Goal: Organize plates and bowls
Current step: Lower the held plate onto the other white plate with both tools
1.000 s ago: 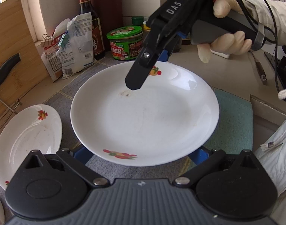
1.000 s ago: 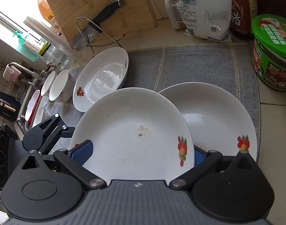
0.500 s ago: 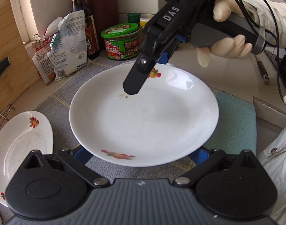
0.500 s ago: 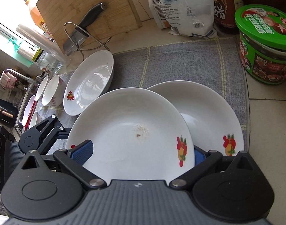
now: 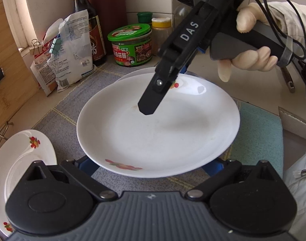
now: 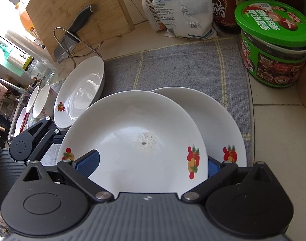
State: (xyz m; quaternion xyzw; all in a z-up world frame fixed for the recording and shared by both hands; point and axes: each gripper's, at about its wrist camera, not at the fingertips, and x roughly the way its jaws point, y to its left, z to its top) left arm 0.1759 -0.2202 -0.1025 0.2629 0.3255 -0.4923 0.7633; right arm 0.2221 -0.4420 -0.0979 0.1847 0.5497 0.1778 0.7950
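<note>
A white plate point(image 5: 163, 128) with fruit prints on its rim is held above the grey mat point(image 6: 183, 64), gripped from two opposite sides. The left gripper point(image 5: 151, 163) is clamped on the plate's near edge as its own camera sees it, its blue pads point(image 5: 86, 164) partly hidden under the rim. The right gripper point(image 6: 145, 162) is clamped on the opposite edge, with one blue pad point(image 6: 88, 160) lying on the plate's upper face and the other below the rim. Just under the held plate a second plate point(image 6: 219, 120) lies on the mat, offset so that part of it shows beyond the upper one. A third plate point(image 6: 80, 94) sits further along the mat, tilted up at its far edge, and two bowls point(image 6: 40, 98) stand beside it near the sink. At the back of the tabletop point(image 6: 279, 130) stand a green-lidded jar point(image 6: 273, 40), a dark sauce bottle point(image 5: 88, 20), clipped white bags point(image 5: 70, 48) and a wooden cutting board point(image 6: 76, 6) with a knife point(image 6: 74, 34) in a wire stand. A gloved hand point(image 5: 253, 60) grips the right gripper's handle, which slopes down toward the plate.
</note>
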